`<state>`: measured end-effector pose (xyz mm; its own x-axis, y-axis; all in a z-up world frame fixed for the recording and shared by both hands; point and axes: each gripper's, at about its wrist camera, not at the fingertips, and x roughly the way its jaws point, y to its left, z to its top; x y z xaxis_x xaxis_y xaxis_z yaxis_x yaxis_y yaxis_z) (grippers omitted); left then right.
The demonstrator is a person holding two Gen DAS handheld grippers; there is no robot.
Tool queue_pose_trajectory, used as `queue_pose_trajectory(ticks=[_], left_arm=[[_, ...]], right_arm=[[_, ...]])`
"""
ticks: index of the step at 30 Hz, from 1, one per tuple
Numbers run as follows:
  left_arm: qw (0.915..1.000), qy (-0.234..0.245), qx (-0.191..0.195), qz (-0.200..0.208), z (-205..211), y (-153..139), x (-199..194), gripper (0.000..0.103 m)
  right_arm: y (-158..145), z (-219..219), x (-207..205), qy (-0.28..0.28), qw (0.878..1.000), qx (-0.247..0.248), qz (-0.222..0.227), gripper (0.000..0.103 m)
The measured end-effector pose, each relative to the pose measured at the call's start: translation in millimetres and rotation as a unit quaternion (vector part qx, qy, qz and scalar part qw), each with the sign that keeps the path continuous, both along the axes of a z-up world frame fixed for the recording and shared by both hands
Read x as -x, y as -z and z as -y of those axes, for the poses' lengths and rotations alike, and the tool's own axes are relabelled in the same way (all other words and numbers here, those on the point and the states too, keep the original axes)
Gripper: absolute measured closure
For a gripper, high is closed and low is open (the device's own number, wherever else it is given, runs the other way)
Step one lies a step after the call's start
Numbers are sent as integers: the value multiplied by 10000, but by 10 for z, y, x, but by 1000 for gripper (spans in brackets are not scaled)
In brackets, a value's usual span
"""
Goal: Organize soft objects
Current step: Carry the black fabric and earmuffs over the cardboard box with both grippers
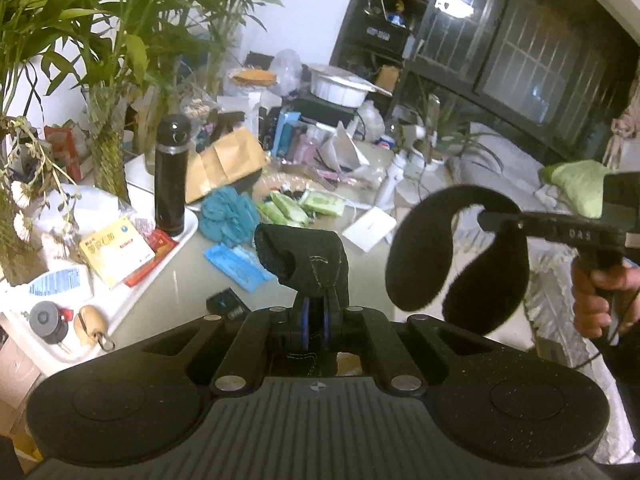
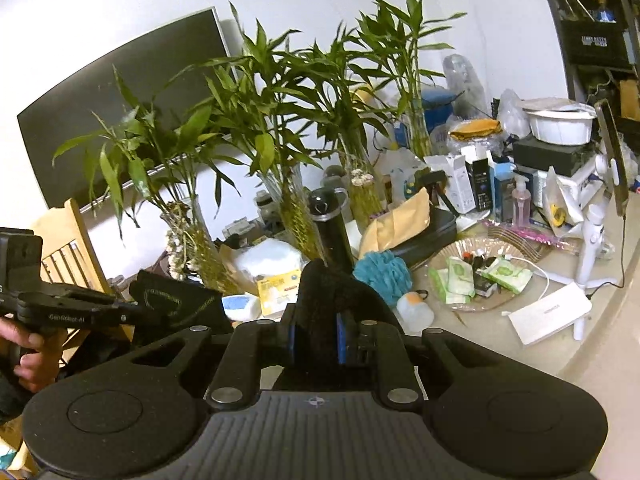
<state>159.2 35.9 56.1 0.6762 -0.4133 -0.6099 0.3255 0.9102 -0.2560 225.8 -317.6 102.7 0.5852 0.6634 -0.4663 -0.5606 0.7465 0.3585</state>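
Both grippers are holding soft items up in the air, nothing placed yet as far as the views show. The left gripper is clamping a black knit fabric piece, maybe a glove or sock, with its fingers closed nearly together on the thin cloth. The right gripper is gripping a black fuzzy earmuff; the fingers are pressing on the thick fleece, partly closed. In the left wrist view the earmuff's two round pads are hanging from the right gripper's tip, off to the right of the fabric piece and apart from it.

Judgement: early to mid task. Two items are lifted above the cluttered surface and heading somewhere; the destination isn't identifiable. A teal bath pouf is lying on the surface near a black bottle, untouched, likely another soft item to sort. Green wipe packs are sitting in a clear dish beyond it; unclear if they count. A person's hand is grasping the right gripper's handle.
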Motion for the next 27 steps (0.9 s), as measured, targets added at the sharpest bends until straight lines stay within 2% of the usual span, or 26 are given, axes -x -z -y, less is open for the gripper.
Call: queue_pose_trajectory(ticks=[5,8,9,10,12,15,18,21,27], left_arm=[[9992,52,148,-360,83,33,119,96],[9947,220,690,-730,90,100,139,94],[9928,213,825,-843,83,134,130,87],[9923,183,863,-873,84,166,119,69],[9921,11,831,-941,50,237,111,54],[9930,-258,818,-810,-21,282,222,54],[9959,-368,573,-598,-41,279,389,53],[9984,-483,52,-298,-16,269,581,53],[9967,-570,-569,-3,50,299,890,53]], right_arm=[[-43,53,92,-33,9998,-177,-78,82],[-62,60,157,-57,9998,-178,-69,82],[-70,56,177,-64,9998,-155,-52,82],[-76,53,194,-71,9999,-146,-51,82],[-78,51,237,-70,9999,-103,-39,82],[-68,65,304,-80,9999,-69,-35,82],[-31,88,360,-86,9999,-36,-76,82],[2,85,424,-111,9999,-1,-104,82],[64,50,563,-163,9998,119,-92,82]])
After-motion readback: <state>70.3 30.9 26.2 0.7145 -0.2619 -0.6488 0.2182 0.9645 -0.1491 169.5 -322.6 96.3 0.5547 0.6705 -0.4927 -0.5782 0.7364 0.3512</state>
